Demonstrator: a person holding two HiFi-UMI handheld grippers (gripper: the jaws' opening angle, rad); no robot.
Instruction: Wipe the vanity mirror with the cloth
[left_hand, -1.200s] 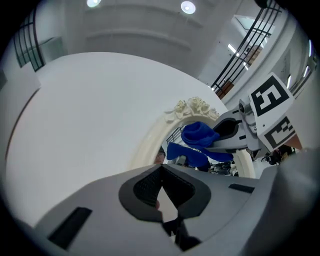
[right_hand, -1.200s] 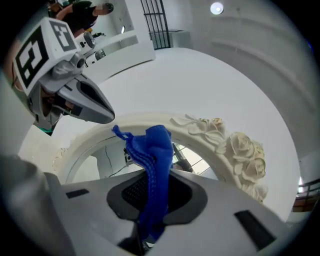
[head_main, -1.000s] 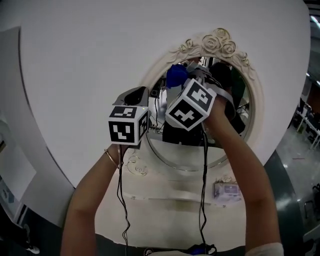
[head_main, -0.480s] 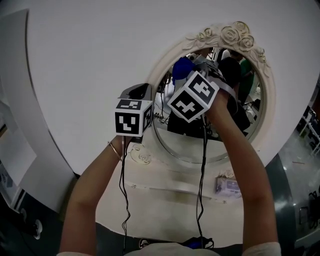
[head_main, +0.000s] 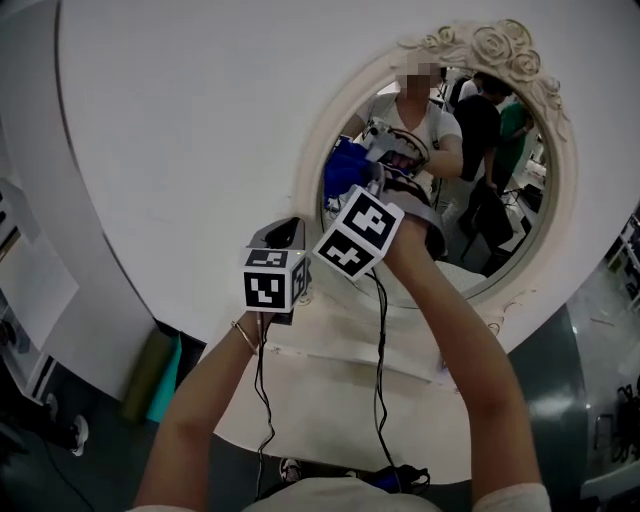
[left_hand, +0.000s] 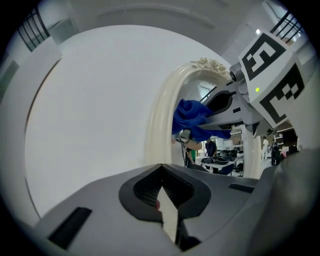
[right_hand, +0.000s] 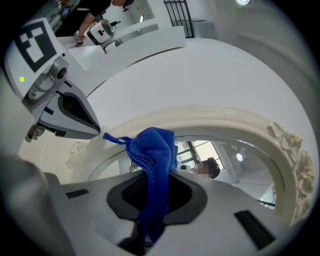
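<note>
Fingers of the right gripper (right_hand: 154, 199) are clamped on a blue cloth (right_hand: 156, 146), which bunches up above the jaws and trails a short cord to the left. In the head view this gripper is raised to the left part of the mirror glass (head_main: 480, 190), with the cloth at the glass just inside the frame; whether the two touch cannot be determined. The left gripper (left_hand: 162, 200) has its fingers brought together, with only a thin pale sliver showing between them, and holds nothing. It sits lower, just beside the lower-left curve of the mirror frame (head_main: 318, 150), its marker cube close to that of the right gripper. The frame is oval and cream-coloured, with moulded roses (head_main: 505, 45) at the top. The mirror is mounted on a large round white panel (head_main: 180, 130), plain and matt. A pale vanity top (head_main: 330, 395) lies below the mirror. A black cable (head_main: 380, 350) hangs from each gripper over the vanity top. To the right of the vanity, the floor (head_main: 595, 330) is dark and glossy. The glass reflects a lit room with tables and several standing people. A teal object (head_main: 166, 372) leans at the lower left of the panel.
</note>
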